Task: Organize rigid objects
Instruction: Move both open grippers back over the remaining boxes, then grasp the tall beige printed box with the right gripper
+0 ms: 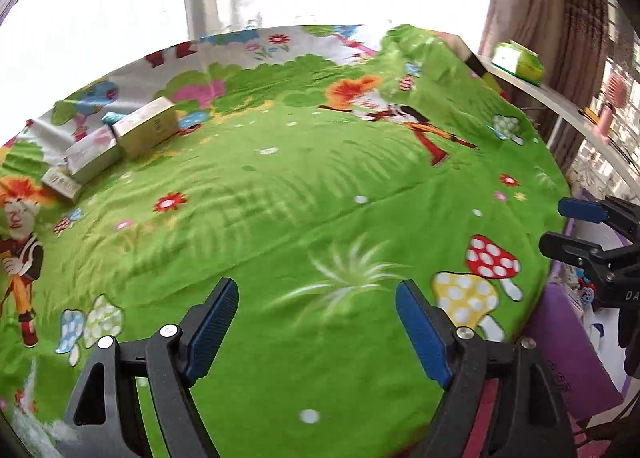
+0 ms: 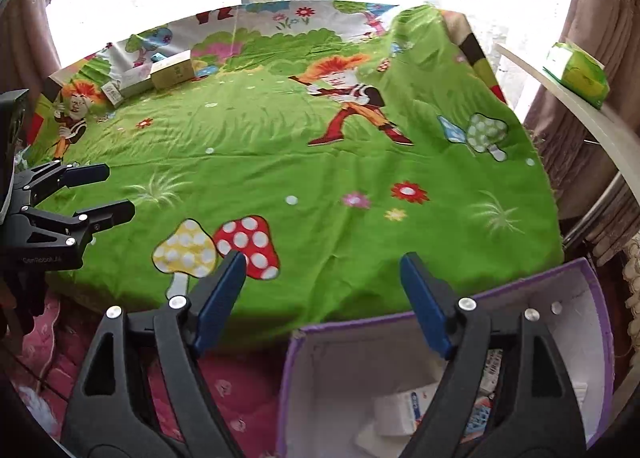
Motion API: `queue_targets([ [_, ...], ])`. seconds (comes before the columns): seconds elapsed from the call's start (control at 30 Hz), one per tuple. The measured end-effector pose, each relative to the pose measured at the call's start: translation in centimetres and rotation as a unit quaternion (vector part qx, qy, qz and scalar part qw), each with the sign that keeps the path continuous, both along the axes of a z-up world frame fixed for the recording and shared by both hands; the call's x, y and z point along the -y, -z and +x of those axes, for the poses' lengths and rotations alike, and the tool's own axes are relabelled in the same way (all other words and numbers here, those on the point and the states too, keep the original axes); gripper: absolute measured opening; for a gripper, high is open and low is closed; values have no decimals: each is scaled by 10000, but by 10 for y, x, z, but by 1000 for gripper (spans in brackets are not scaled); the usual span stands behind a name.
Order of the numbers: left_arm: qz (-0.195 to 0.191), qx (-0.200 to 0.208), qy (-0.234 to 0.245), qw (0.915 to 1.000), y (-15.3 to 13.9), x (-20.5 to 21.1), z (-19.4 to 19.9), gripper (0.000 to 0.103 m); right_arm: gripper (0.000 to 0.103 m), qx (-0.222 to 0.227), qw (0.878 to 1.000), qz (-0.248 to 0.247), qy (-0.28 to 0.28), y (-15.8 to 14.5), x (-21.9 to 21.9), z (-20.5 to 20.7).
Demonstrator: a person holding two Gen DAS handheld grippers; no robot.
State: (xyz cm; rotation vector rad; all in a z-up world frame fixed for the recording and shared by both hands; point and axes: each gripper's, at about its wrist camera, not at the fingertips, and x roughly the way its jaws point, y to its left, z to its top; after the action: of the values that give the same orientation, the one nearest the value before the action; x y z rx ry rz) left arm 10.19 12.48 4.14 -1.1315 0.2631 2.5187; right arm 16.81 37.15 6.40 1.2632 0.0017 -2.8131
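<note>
Green bedsheet (image 1: 280, 186), boxes (image 1: 120, 138) near far-left edge.

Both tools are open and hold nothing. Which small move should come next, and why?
Probably move the left tool forward toward the three boxes at the far left of the green sheet. They remain on the bed, while the purple bin under the right tool already holds some packages. Both tools are open and empty, and the left one is on the boxes' side.
</note>
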Motion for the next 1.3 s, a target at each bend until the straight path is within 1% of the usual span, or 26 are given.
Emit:
queue_targets([
  [0.07,-64,-87,-772,9970,0,47,-30,84,82,101,9991,-278,-288,7,35,-43],
  [0.13,-240,-194,-1495,9883,3,93,-54,84,82,247,9975,-474,-457,17,71,-86],
  [0.2,-393,-223,-2065,9774,10,133,-74,84,82,404,9953,-725,-502,26,105,-128],
  [0.27,-480,-71,-2490,9673,18,165,-90,84,82,512,9919,-1072,-455,29,129,-165],
  [0.33,-357,65,-2709,9619,23,193,-94,84,82,535,9888,-1336,-400,28,151,-199],
  [0.4,-303,82,-2911,9562,28,211,-91,84,82,563,9840,-1671,-253,23,167,-235],
  [0.43,-200,225,-2980,9541,33,218,-91,84,82,596,9803,-1878,-128,21,173,-252],
  [0.47,-27,329,-2985,9538,35,224,-92,84,82,648,9754,-2108,34,18,179,-272],
  [0.53,198,285,-3007,9531,33,228,-88,84,82,700,9639,-2544,354,13,192,-308],
  [0.6,184,307,-3026,9524,34,227,-87,85,82,694,9513,-2920,709,9,204,-338],
  [0.63,163,331,-2986,9537,34,224,-86,86,82,728,9455,-3031,944,9,211,-353],
  [0.7,211,364,-2861,9573,35,222,-87,92,82,871,9363,-3096,1410,14,223,-376],
  [0.77,339,377,-2795,9588,35,223,-85,95,82,993,9283,-3169,1672,21,236,-394],
  [0.83,416,363,-2755,9597,35,224,-83,96,82,1157,9290,-3001,1831,29,253,-404],
  [0.9,444,347,-2752,9597,34,224,-81,97,83,1295,9325,-2851,1803,37,270,-407],
  [0.93,451,348,-2748,9598,34,224,-80,97,84,1338,9372,-2751,1674,41,279,-408],
  [1.0,471,350,-2718,9606,34,223,-79,98,84,1103,9565,-2364,1307,37,292,-404],
  [1.03,476,355,-2694,9612,34,223,-78,98,80,955,9663,-2128,1091,32,296,-403],
  [1.07,475,365,-2669,9619,35,222,-77,99,72,824,9739,-1942,840,27,299,-401],
  [1.1,476,374,-2644,9625,35,221,-76,100,69,799,9798,-1739,577,22,300,-400],
  [1.13,476,382,-2623,9631,35,220,-76,101,64,786,9842,-1552,323,17,298,-398],
  [1.17,466,393,-2610,9634,35,220,-75,101,49,742,9885,-1318,77,11,294,-393],
  [1.2,454,403,-2604,9636,35,222,-75,102,36,642,9899,-1244,-235,4,286,-386],
  [1.23,449,407,-2600,9637,35,221,-74,102,13,717,9895,-1137,-532,-3,277,-379],
  [1.27,448,407,-2598,9638,35,222,-73,102,10,833,9872,-1059,-858,-9,267,-370],
  [1.3,445,411,-2598,9637,35,220,-77,102,11,809,9865,-906,-1101,-16,256,-358],
])
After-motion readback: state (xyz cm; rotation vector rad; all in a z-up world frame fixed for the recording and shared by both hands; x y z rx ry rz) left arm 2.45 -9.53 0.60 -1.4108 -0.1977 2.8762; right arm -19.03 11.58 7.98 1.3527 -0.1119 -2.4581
